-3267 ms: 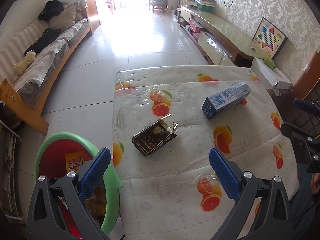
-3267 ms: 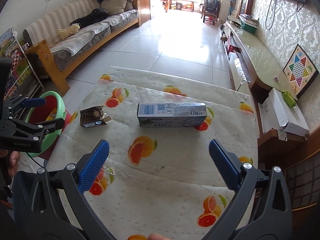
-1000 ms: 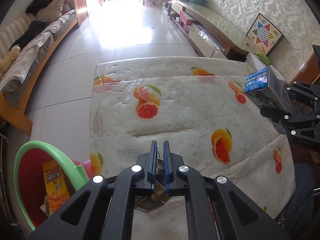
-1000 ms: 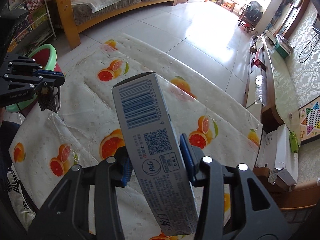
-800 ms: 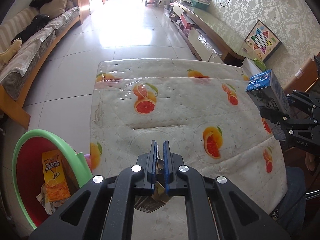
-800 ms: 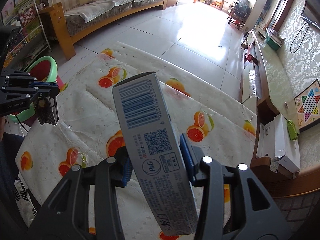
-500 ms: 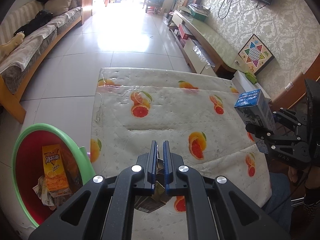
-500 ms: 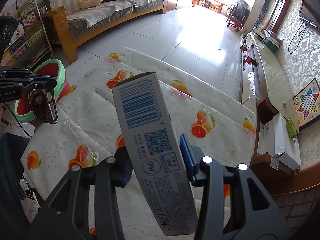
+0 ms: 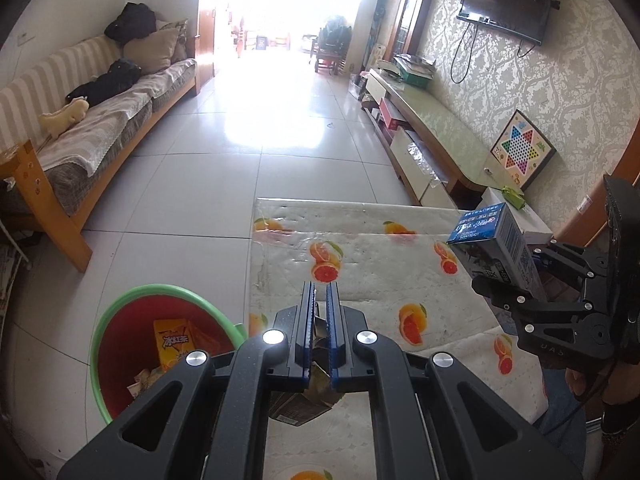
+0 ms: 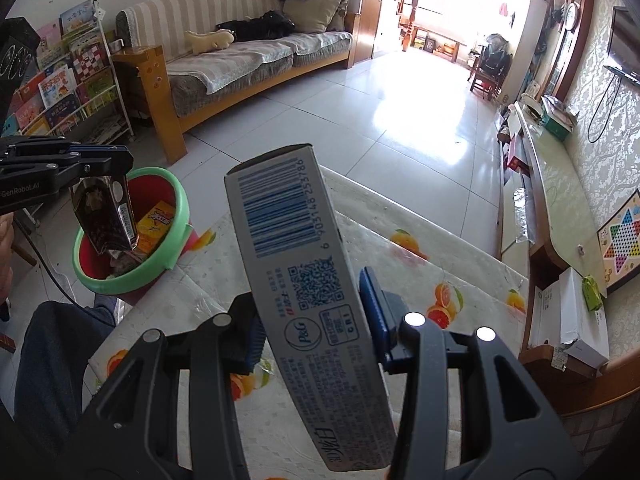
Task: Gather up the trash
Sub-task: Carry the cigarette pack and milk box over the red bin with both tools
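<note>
Clamping a dark crumpled carton (image 10: 106, 216) between closed blue pads, the left gripper (image 9: 319, 322) hung above the tabletop's (image 9: 368, 276) left edge, beside the green-rimmed red bin (image 9: 120, 316) on the floor. An orange packet (image 9: 172, 342) lay inside that bin. The right gripper (image 10: 312, 320) gripped a long grey toothpaste box (image 10: 304, 288), barcode end up and tilted, held in the air over the tabletop's right side.
</note>
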A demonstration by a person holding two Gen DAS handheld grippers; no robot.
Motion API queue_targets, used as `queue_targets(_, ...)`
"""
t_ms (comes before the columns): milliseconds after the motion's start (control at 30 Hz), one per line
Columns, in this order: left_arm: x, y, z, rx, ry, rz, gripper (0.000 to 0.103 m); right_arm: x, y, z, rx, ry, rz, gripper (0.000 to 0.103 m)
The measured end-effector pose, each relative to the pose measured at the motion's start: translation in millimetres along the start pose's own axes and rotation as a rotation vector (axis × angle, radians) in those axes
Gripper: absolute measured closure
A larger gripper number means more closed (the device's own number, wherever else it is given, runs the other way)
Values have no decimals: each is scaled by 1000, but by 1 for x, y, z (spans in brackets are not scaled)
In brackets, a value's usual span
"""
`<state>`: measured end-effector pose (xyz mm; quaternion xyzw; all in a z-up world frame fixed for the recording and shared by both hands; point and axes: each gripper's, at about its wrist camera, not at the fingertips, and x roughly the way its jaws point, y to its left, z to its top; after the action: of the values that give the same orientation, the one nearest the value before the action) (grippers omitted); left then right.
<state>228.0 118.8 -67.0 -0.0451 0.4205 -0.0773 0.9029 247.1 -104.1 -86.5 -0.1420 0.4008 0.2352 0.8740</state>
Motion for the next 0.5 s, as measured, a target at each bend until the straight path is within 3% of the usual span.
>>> queue_targets(267,-29,73,-18,-100,-18,137,100,9,77,37,-72,-40,79,62)
queue_targets(500,-39,127,-31,-176,-31,198,100,24,130,60,-126,-47,129,62)
